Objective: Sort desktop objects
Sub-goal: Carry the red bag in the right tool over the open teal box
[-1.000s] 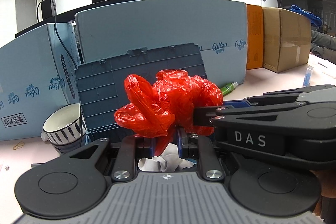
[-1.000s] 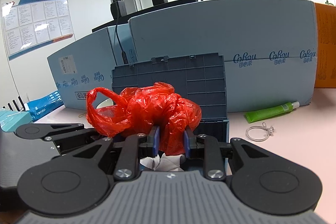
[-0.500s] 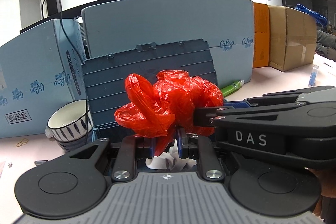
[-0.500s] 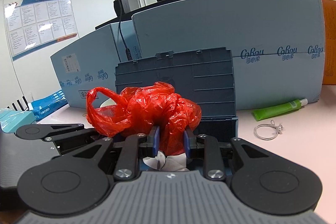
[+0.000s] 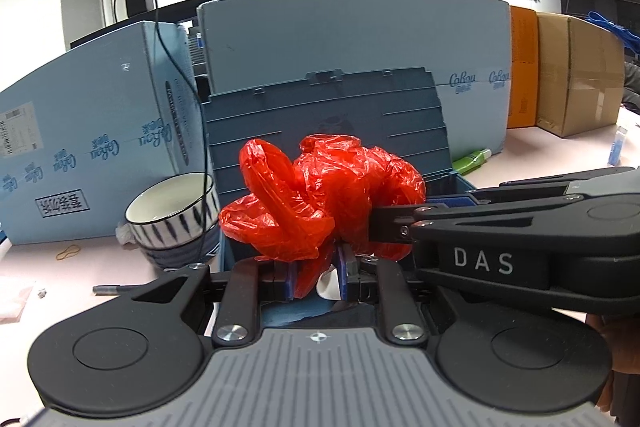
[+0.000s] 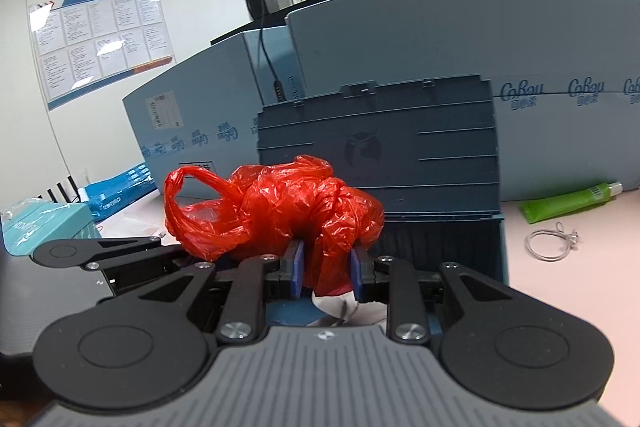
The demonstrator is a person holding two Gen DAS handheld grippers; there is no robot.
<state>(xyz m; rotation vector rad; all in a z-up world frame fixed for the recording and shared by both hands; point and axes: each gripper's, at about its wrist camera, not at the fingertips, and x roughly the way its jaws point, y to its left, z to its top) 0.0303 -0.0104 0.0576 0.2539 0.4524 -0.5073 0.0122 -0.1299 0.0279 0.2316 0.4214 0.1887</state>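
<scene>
Office desk, pale pink top [image 6: 580,291]; big light-blue cartons [image 5: 352,39] form a wall behind the work area, black power adapters on a ledge above them; brown cardboard box [image 5: 580,75] at far right of the left wrist view; info poster [image 6: 100,43] on the wall in the right wrist view.

Landmark: dark blue storage bin [image 6: 440,243], lid [image 5: 328,123] standing open and upright against the cartons.

Red plastic bag [image 5: 320,199], crumpled, sits right in front of the open lid, over the bin's front part; both grippers have it.

Left gripper [image 5: 316,277]: jaws nearly closed, blue pads pinching a lower fold of the bag; white crumpled stuff visible below the bag, can't tell what it is.

Right gripper [image 6: 327,269]: jaws narrow, clamped on the bag's lower right bunch; comes in from the right side in the left wrist view, "DAS" printed on its body.

Relative to the bin: striped ceramic bowl [image 5: 172,211] just beside its left wall, a black cable hanging over it; rubber band [image 5: 68,251] and a dark pen-like stick [image 5: 112,289] further left on the desk; green tube [image 6: 568,203] to the right, lying by the carton base; thin wire ring [image 6: 552,245] near the tube, closer to camera; teal and blue packs [image 6: 44,227] well left of the bin.
</scene>
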